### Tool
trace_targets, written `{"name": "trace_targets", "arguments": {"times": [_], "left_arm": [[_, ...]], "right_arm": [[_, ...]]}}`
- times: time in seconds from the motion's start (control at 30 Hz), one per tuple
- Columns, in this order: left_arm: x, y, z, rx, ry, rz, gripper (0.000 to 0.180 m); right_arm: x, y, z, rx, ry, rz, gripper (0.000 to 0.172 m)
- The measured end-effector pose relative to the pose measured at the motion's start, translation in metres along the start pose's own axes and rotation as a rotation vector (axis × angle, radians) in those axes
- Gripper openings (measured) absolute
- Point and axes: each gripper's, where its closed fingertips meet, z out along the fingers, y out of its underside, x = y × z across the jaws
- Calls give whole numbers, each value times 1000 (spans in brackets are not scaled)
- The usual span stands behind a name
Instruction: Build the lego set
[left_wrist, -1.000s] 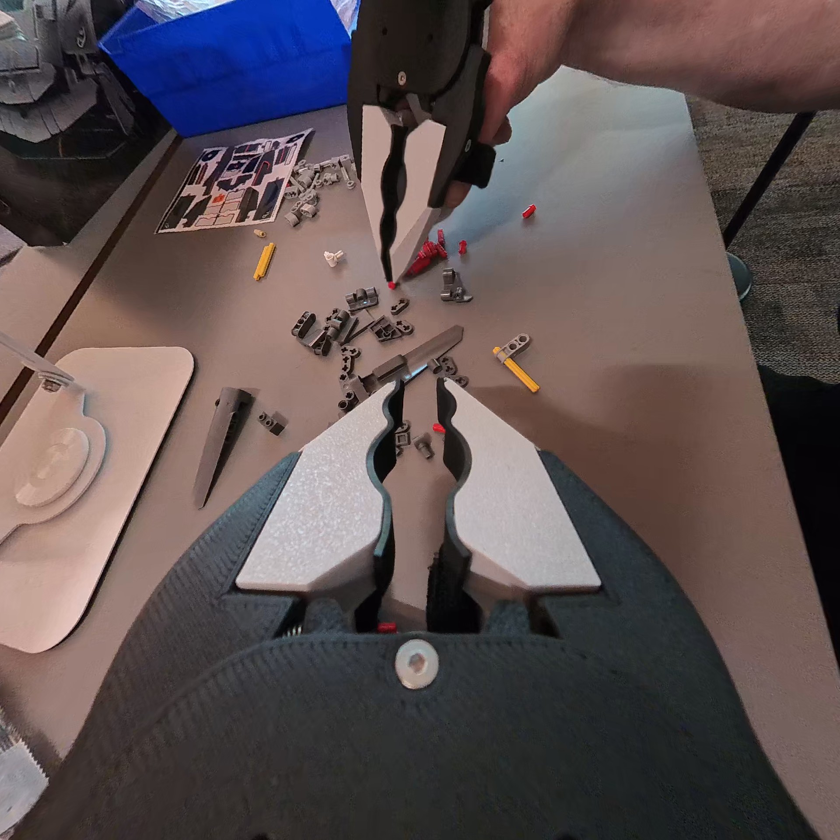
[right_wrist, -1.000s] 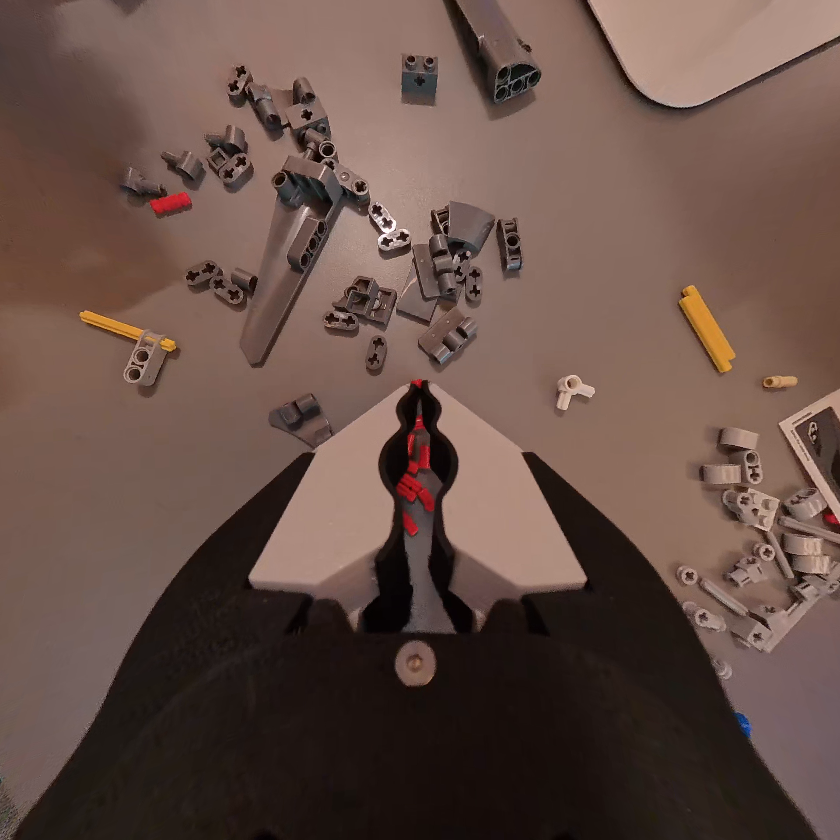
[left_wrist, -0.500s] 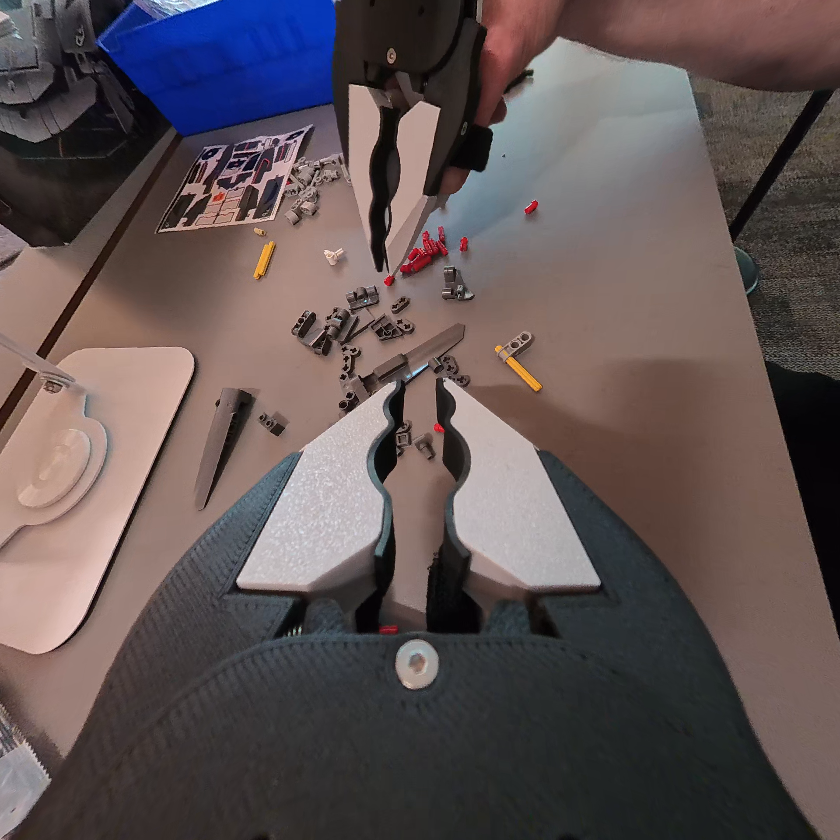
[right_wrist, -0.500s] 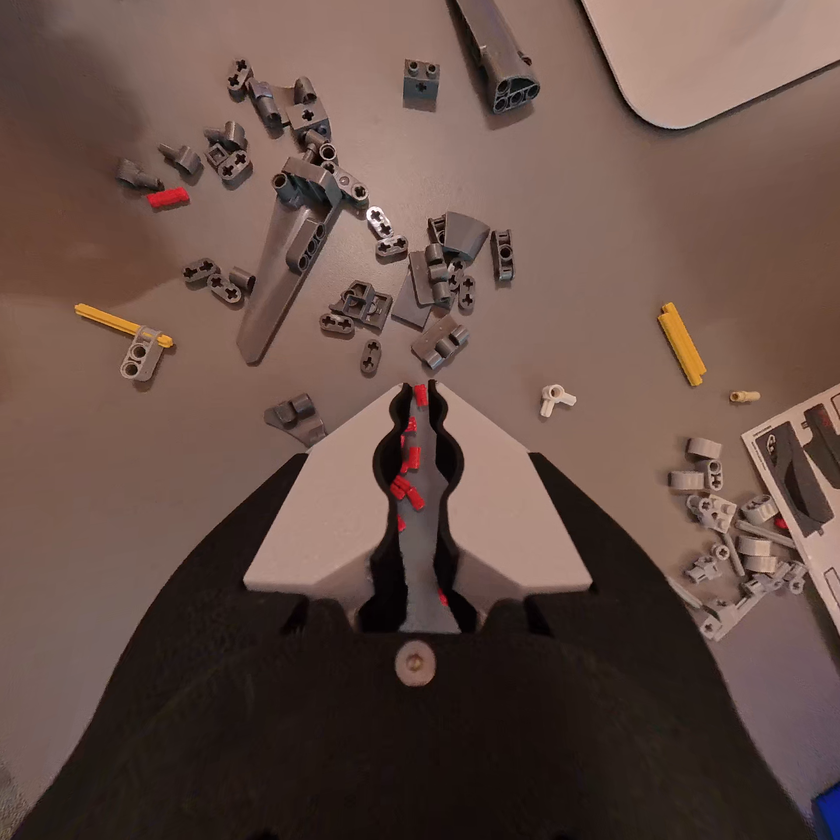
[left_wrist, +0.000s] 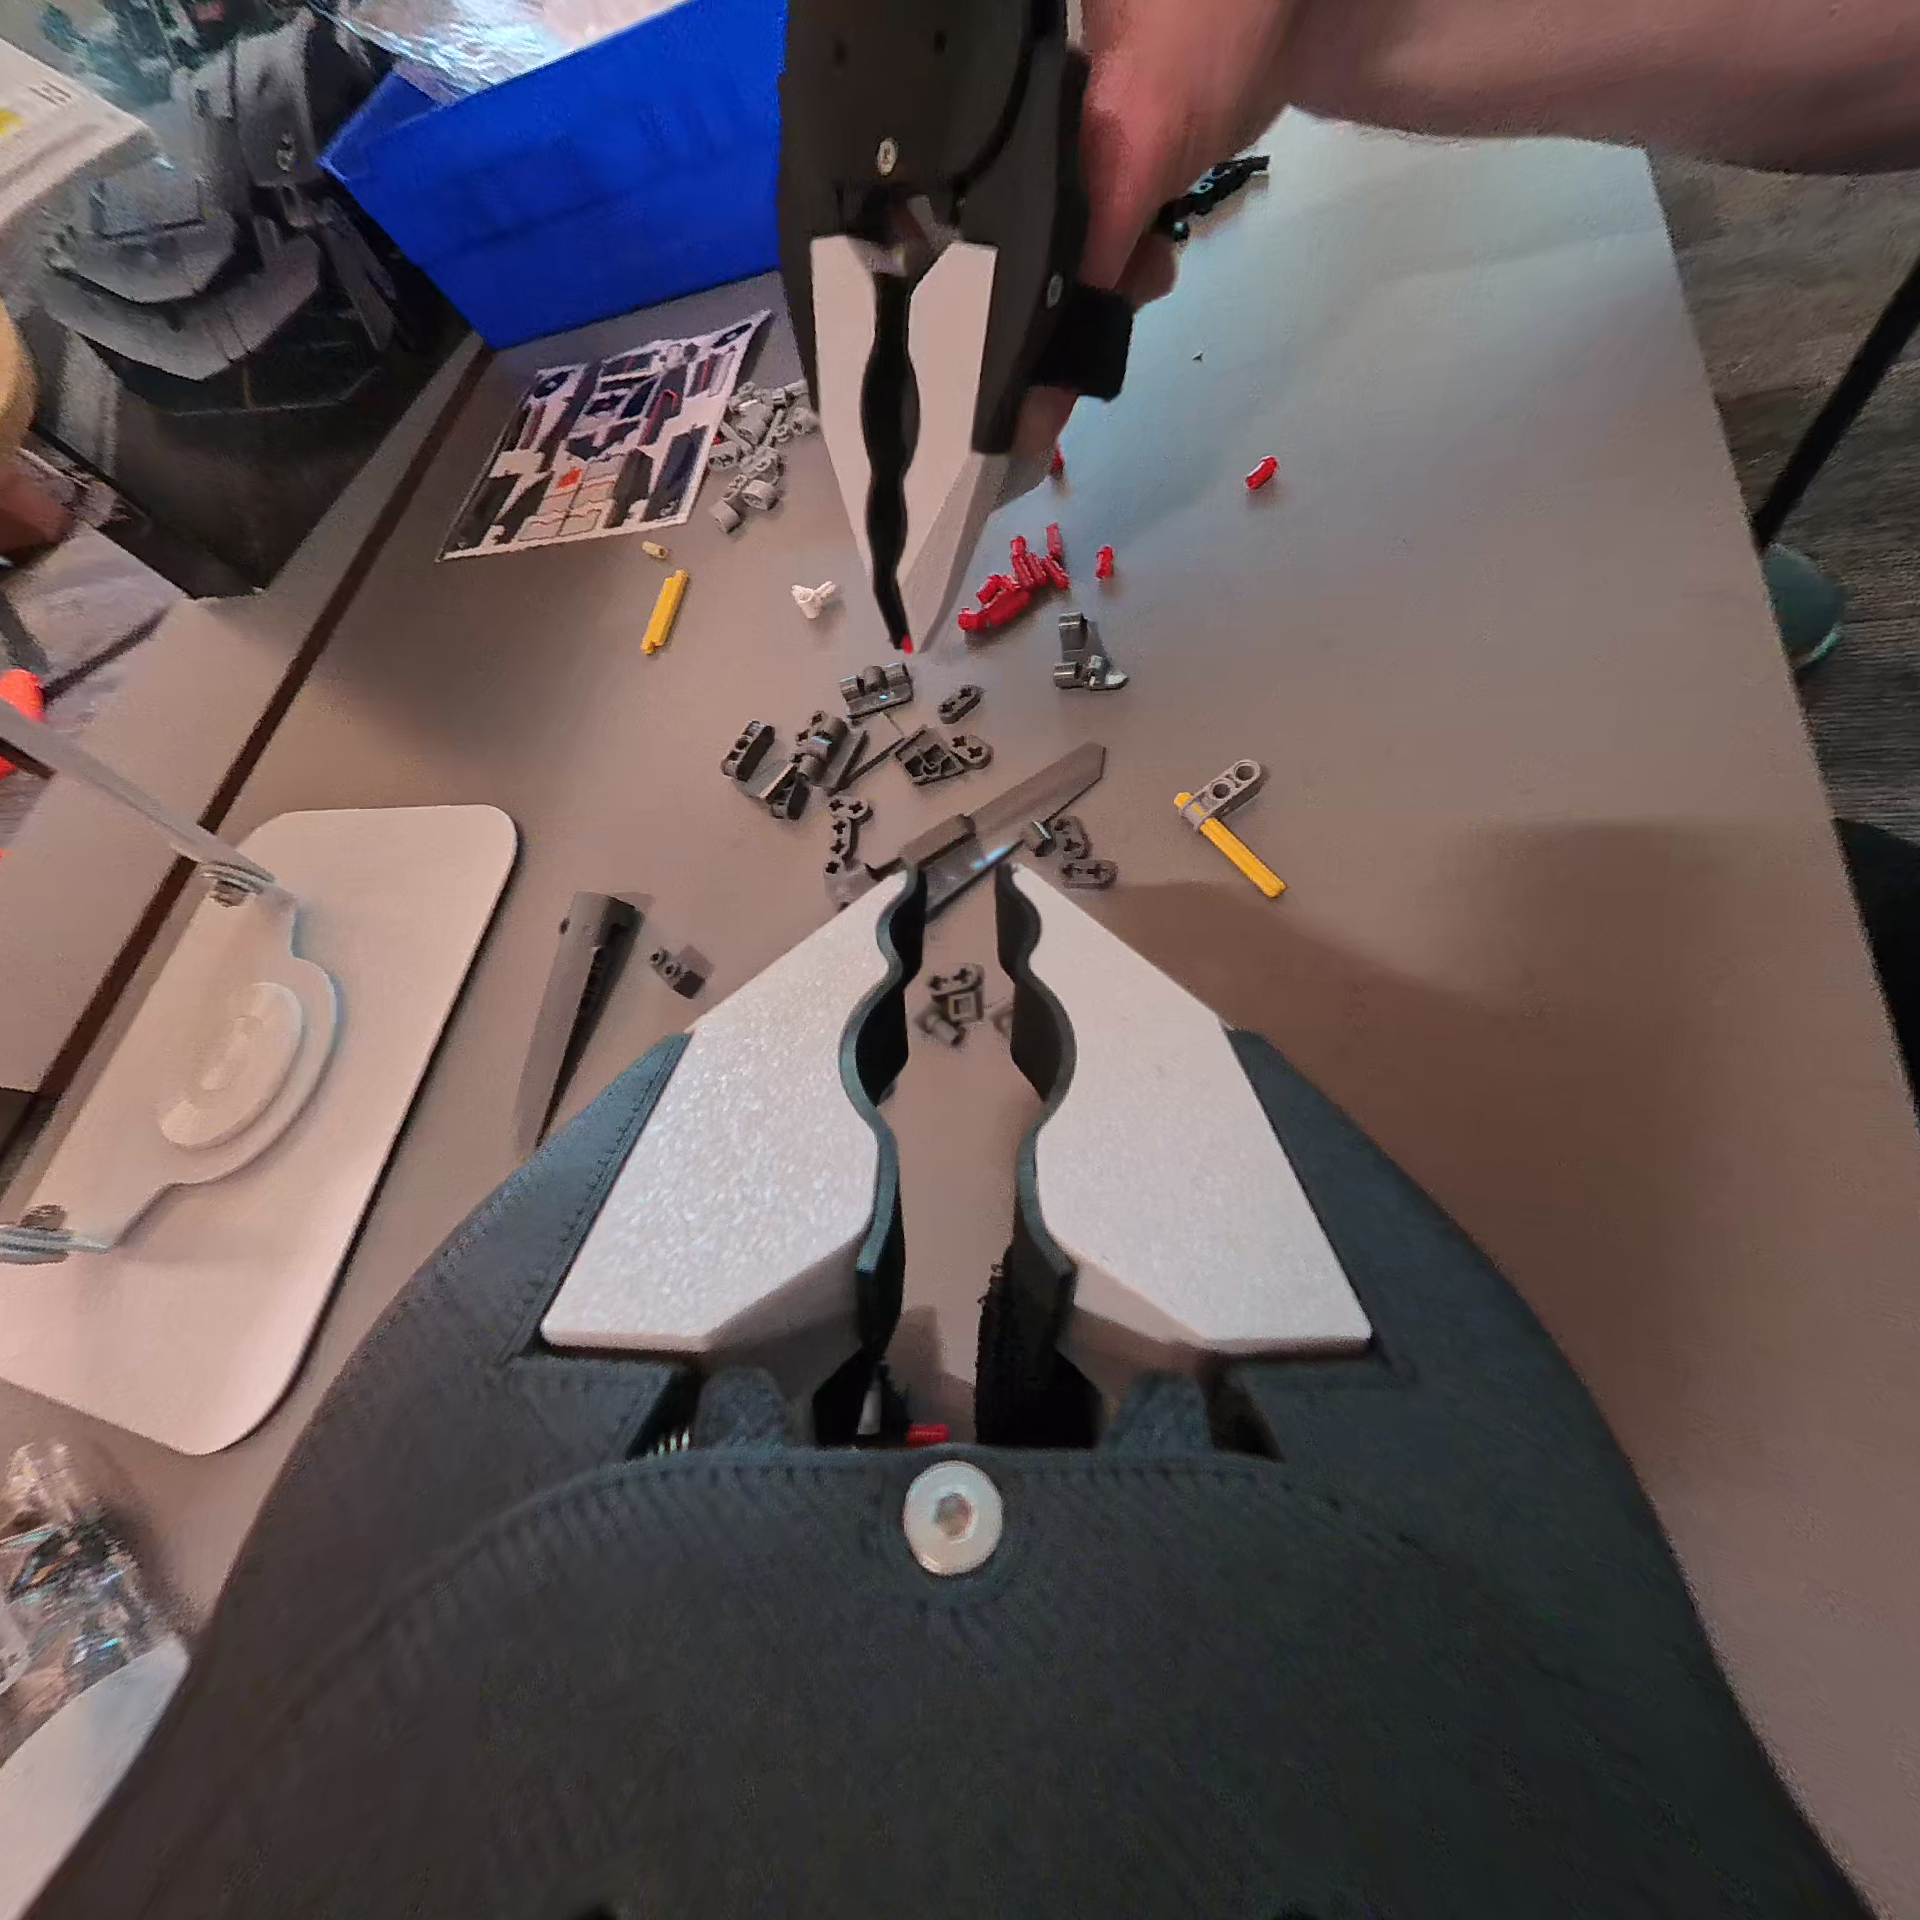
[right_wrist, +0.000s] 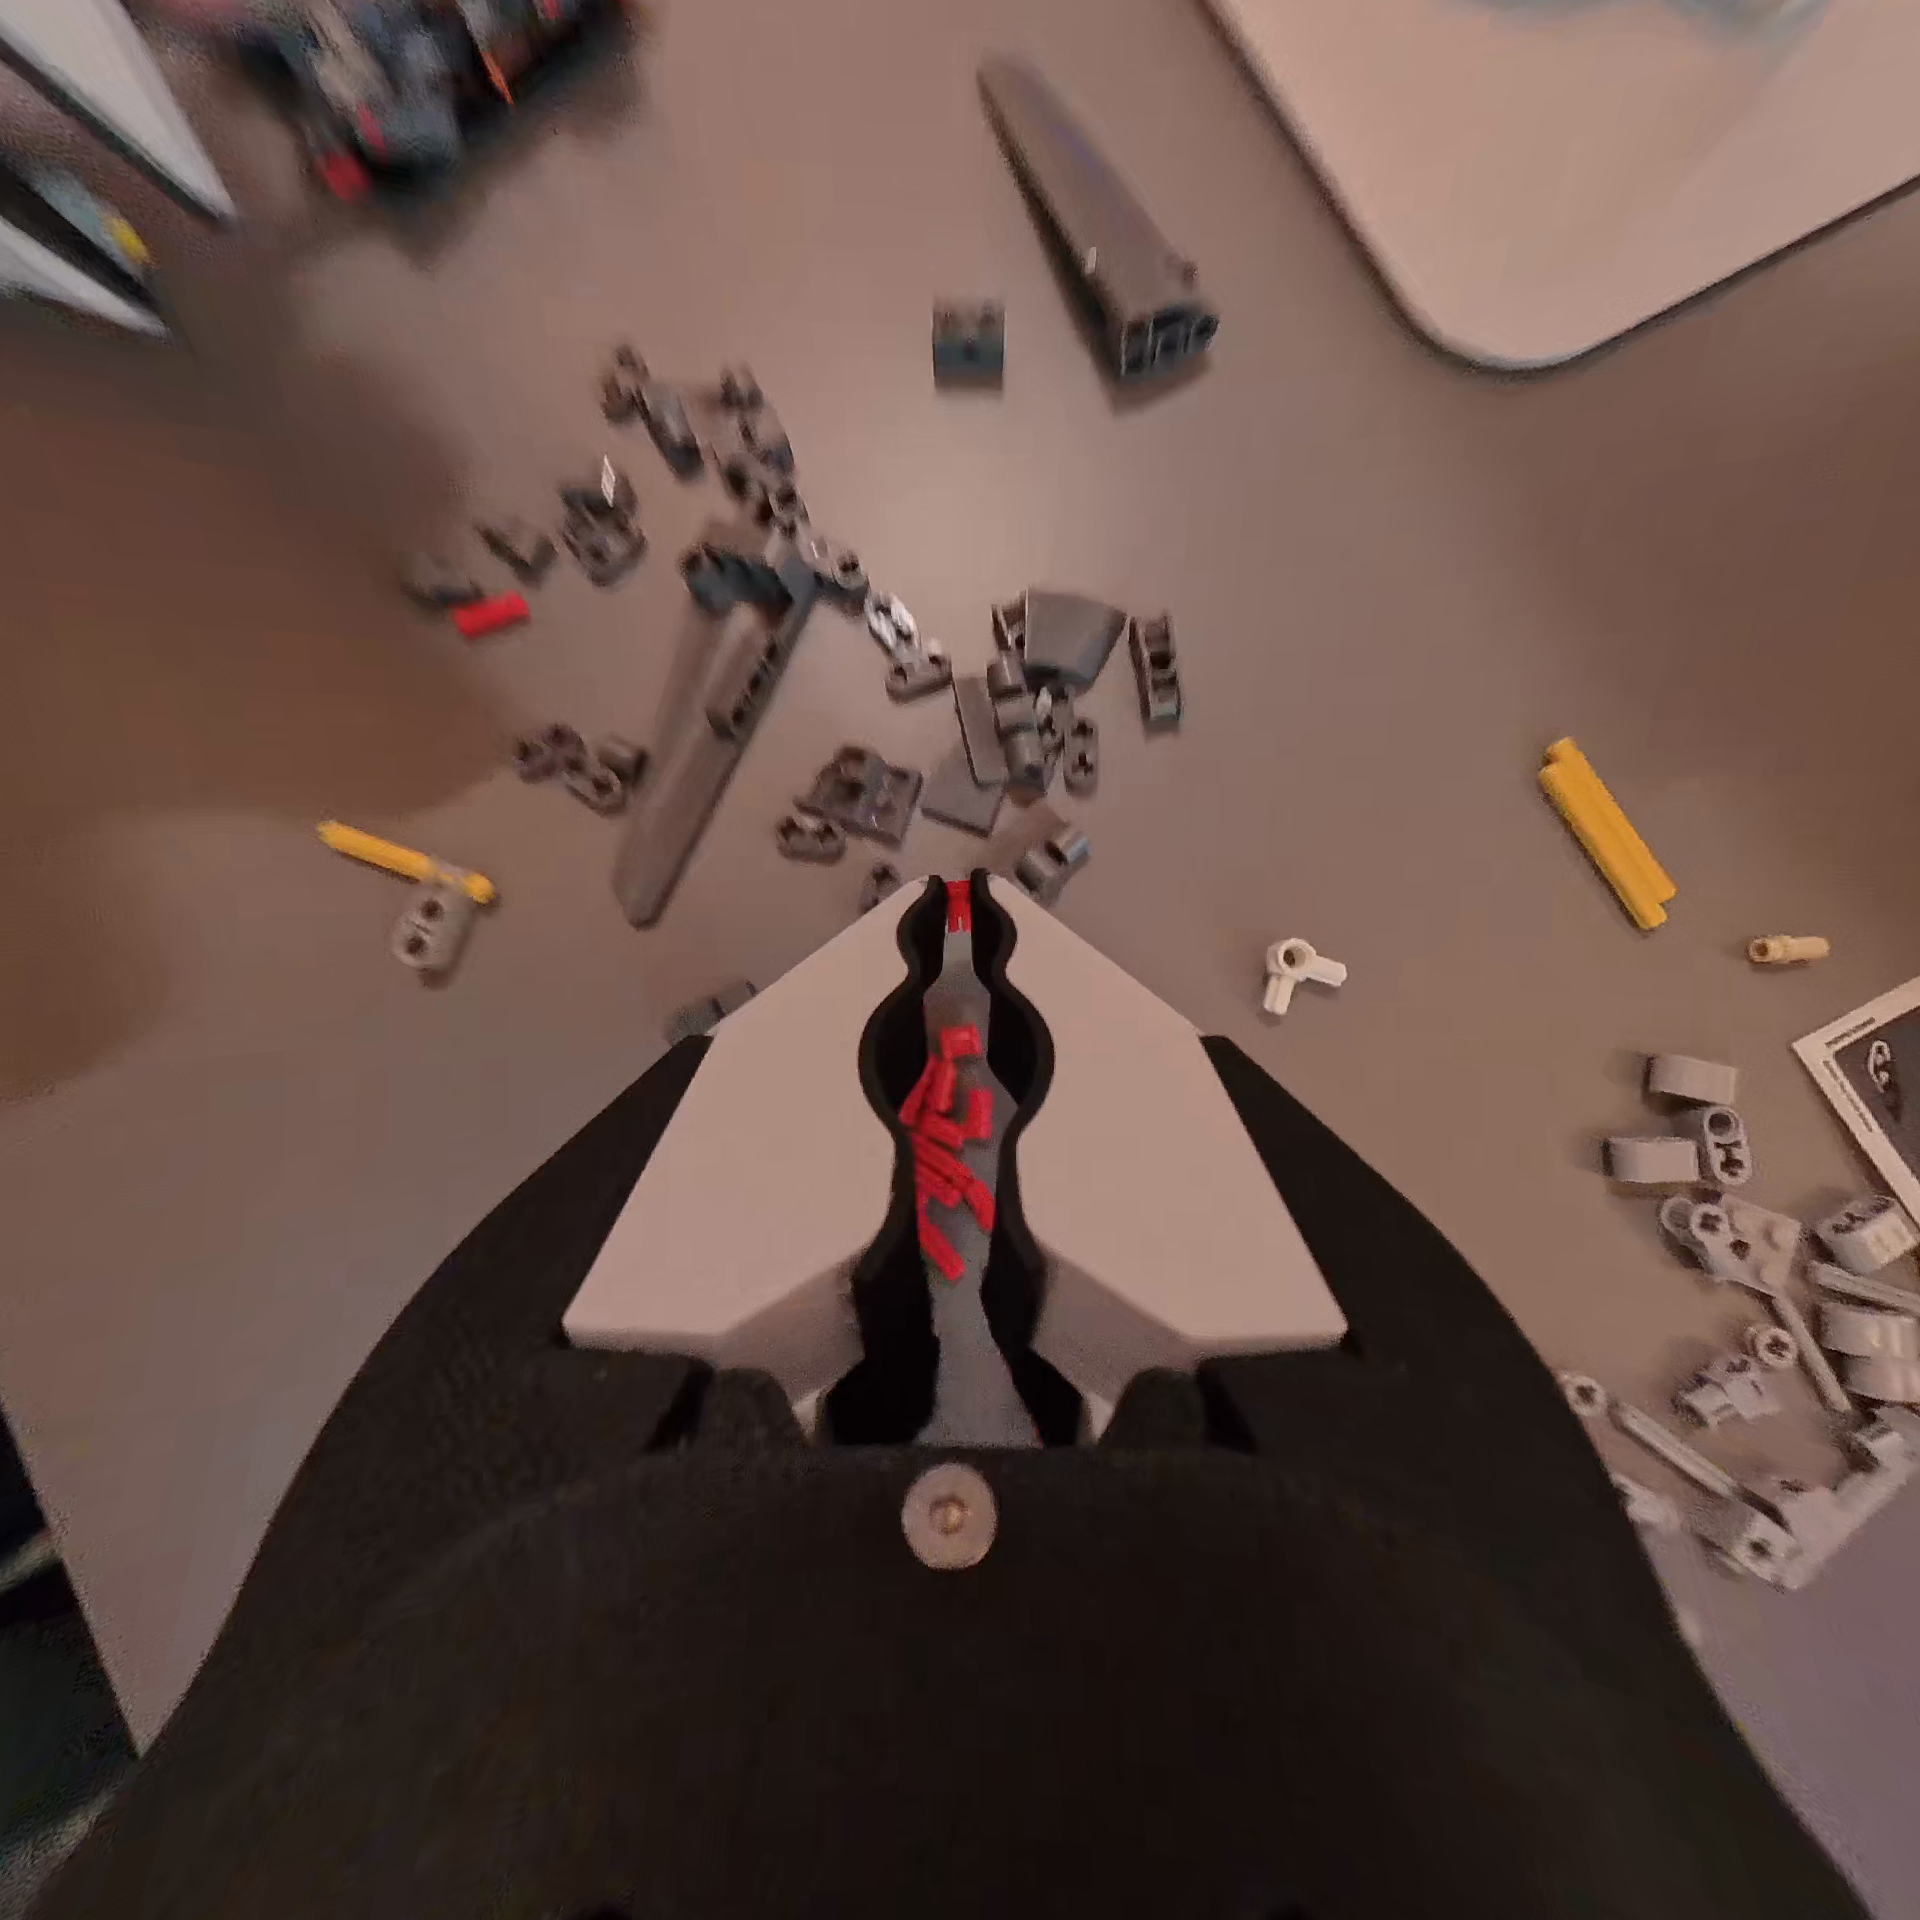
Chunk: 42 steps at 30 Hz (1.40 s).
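One small red pin (right_wrist: 958, 906) sits pinched at the very tips of the right gripper (right_wrist: 958, 894), its fingers (right_wrist: 1091, 1091) closed on it from both sides, raised above the grey tabletop (right_wrist: 1351, 644); the left wrist view shows the same red speck at that gripper's tips, just above a dark grey connector (left_wrist: 876, 688). Such a pin looks hard, light and smooth, so it should be stiff in the grasp yet apt to swivel or shoot out if squeezed off-centre; holding it across its middle, as now, seems the safest place. A heap of like red pins (left_wrist: 1013, 587) lies just beside the right gripper, with one more (left_wrist: 1260, 473) well apart. The left gripper (left_wrist: 956, 883) hangs low with its fingers (left_wrist: 790, 1091) slightly apart and nothing pressed between them; beyond its tips lies a long dark grey wedge panel (left_wrist: 1023, 805) among scattered dark grey links (left_wrist: 847, 821), and a small dark piece (left_wrist: 954, 1003) lies on the tabletop seen through the gap. A yellow axle with a grey connector (left_wrist: 1231, 826), another yellow axle (left_wrist: 663, 611), a sticker sheet (left_wrist: 613, 436), a blue bin (left_wrist: 582, 197) and a pale flat board (left_wrist: 343, 935) lie round about.
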Motion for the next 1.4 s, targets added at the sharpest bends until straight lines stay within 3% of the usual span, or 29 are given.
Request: {"name": "trace_targets", "arguments": {"times": [0.1,0.3,0.43,0.63,0.9,1.4], "left_arm": [[-6,-5,-1,15,-73,37,11],[-18,-22,-4,155,-74,-172,10],[-27,-39,-16,269,-147,-175,11],[-39,-62,-46,420,-302,-143,13],[-45,-72,-70,487,-356,-159,12],[-39,-79,-84,492,-326,-142,2]], "right_arm": [[-15,-33,-18,238,-45,50,2],[-70,-104,-52,681,-159,75,2],[-93,-142,-73,941,-308,204,1],[-111,-173,-78,1153,-435,348,2],[-114,-187,-77,1278,-425,391,0],[-130,-197,-81,1294,-352,331,1]]}}
